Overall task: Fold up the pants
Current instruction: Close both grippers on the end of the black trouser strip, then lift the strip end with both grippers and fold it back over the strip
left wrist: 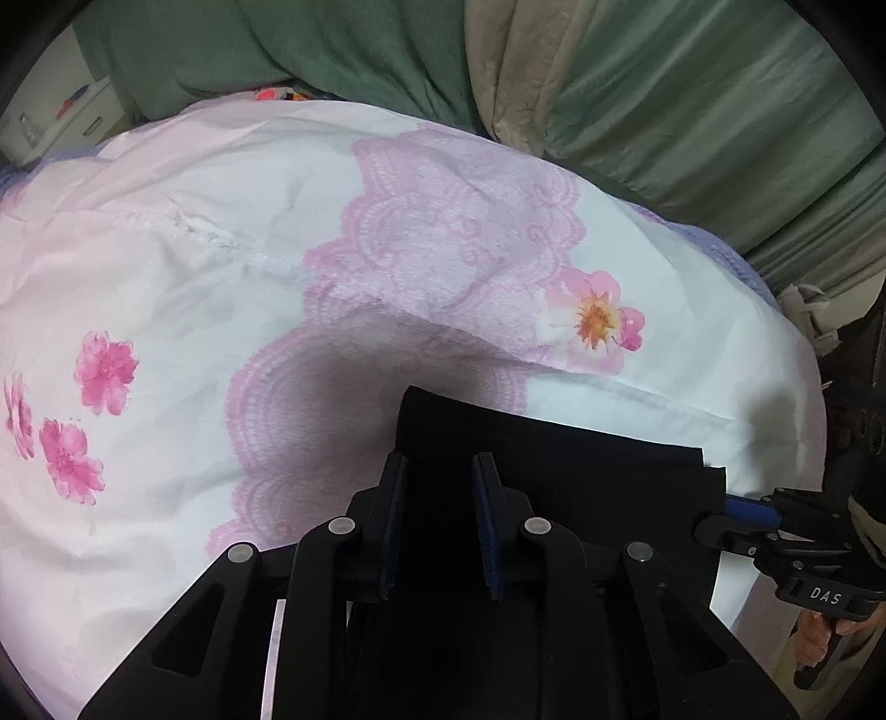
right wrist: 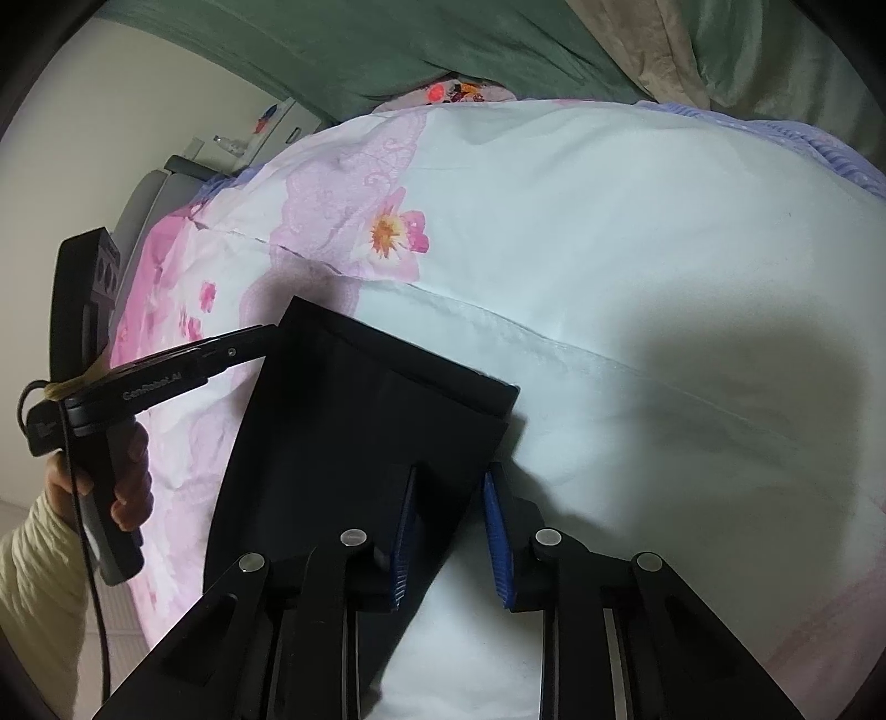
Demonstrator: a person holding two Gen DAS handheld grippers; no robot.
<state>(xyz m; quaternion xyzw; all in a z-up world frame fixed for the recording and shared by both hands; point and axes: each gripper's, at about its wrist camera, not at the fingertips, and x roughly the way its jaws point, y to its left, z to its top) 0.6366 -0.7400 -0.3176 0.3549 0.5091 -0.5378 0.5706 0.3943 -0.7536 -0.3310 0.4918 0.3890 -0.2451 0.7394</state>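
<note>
Black pants (left wrist: 554,459), folded into a flat rectangle, lie on a white and pink flowered bed cover (left wrist: 221,277). My left gripper (left wrist: 441,462) points down over their left part. Its fingers stand a little apart with black cloth flat in the gap, not pinched. From the right wrist view, the left gripper (right wrist: 266,332) meets the far left corner of the pants (right wrist: 360,421). My right gripper (right wrist: 453,476) straddles the pants' right edge, with black cloth by the left pad and white cover showing in the gap. The right gripper (left wrist: 731,507) also shows at that edge.
Green bedding (left wrist: 332,50) and a beige cloth (left wrist: 515,66) are heaped at the back. The bed's edge drops off at the right (left wrist: 803,387). A hand (right wrist: 130,482) in a cream sleeve (right wrist: 33,581) holds the left gripper's handle. A white drawer unit (left wrist: 55,122) stands far left.
</note>
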